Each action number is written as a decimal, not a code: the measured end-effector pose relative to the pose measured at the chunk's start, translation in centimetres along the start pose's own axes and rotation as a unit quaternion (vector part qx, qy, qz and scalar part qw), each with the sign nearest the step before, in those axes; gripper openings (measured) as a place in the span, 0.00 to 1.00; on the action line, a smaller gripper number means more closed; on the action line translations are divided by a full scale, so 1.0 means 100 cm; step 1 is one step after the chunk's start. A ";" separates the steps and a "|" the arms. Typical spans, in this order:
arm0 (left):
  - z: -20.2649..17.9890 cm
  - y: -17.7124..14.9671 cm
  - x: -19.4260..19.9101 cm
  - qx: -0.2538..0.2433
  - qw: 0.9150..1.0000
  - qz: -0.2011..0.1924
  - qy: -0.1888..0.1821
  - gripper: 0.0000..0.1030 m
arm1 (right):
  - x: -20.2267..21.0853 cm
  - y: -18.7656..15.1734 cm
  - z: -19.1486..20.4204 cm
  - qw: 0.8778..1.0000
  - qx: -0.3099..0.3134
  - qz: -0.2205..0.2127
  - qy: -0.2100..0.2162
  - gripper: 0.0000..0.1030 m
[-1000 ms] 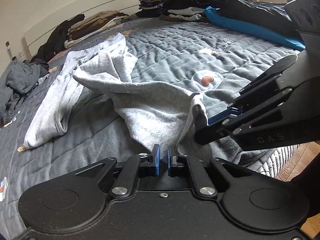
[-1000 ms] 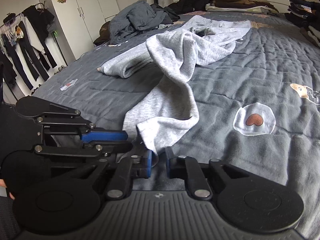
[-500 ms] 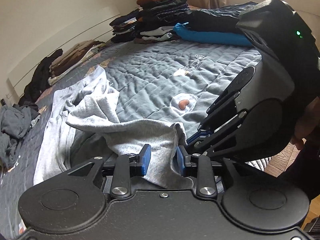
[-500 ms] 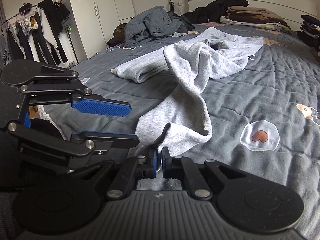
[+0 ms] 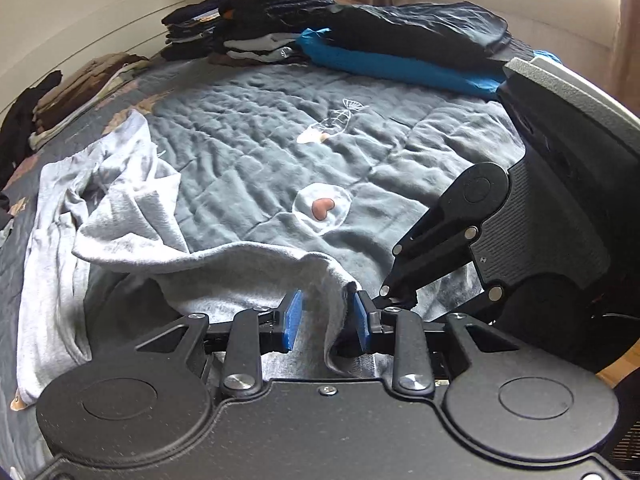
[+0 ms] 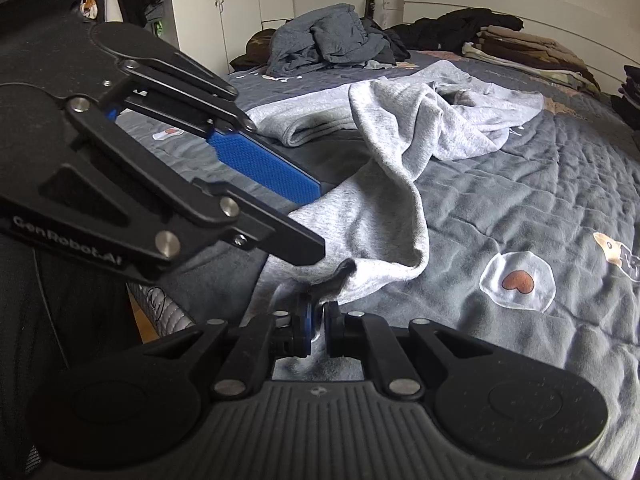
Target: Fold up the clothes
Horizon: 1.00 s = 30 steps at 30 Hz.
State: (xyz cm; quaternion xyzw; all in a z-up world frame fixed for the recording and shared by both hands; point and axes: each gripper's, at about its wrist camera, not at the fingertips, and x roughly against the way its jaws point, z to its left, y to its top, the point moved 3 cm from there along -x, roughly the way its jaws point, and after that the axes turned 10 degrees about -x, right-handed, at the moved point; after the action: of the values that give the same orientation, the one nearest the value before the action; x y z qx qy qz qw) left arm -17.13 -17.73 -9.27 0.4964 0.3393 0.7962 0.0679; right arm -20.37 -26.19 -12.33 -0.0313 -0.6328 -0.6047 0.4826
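A light grey garment (image 5: 132, 216) lies crumpled on the grey quilt (image 5: 280, 128), with one end drawn toward the bed's near edge. In the left wrist view my left gripper (image 5: 326, 318) is open, and the garment's hem hangs between its blue pads (image 5: 291, 320). My right gripper (image 5: 396, 298) sits just to its right. In the right wrist view the right gripper (image 6: 318, 320) is shut on a corner of the grey garment (image 6: 384, 208). The open left gripper (image 6: 318, 220) reaches in from the left, its fingers above and below that same end.
Stacks of folded dark clothes (image 5: 260, 20) and a blue and black garment (image 5: 400, 60) line the far side of the bed. A heap of dark grey clothes (image 6: 328, 44) and a folded brown stack (image 6: 520, 48) lie near the headboard. The mattress edge (image 6: 164, 308) is close on the left.
My left gripper went from nearly shut to wide open around the hem. The right gripper closed on the garment's corner. Both grippers came closer together.
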 end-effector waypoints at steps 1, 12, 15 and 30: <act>-0.002 -0.001 -0.004 -0.010 1.000 0.006 0.004 0.28 | 0.000 0.000 0.002 1.000 0.008 0.000 -0.001 0.06; -0.005 0.005 -0.023 -0.044 0.998 0.007 0.050 0.24 | 0.003 -0.005 0.015 0.998 0.060 0.000 -0.004 0.06; 0.005 0.004 -0.010 -0.002 0.998 -0.025 0.059 0.05 | 0.004 -0.006 0.018 0.997 0.072 -0.001 -0.005 0.06; 0.022 -0.071 0.095 0.249 0.960 -0.041 0.122 0.02 | 0.068 0.025 0.032 0.997 0.002 -0.072 0.011 0.01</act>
State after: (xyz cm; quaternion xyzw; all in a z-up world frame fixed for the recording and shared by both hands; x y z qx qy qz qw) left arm -21.60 -7.08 -5.91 0.3827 0.5525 0.7374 -0.0673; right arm -24.29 -26.74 -5.47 0.0222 -0.6291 -0.6371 0.4448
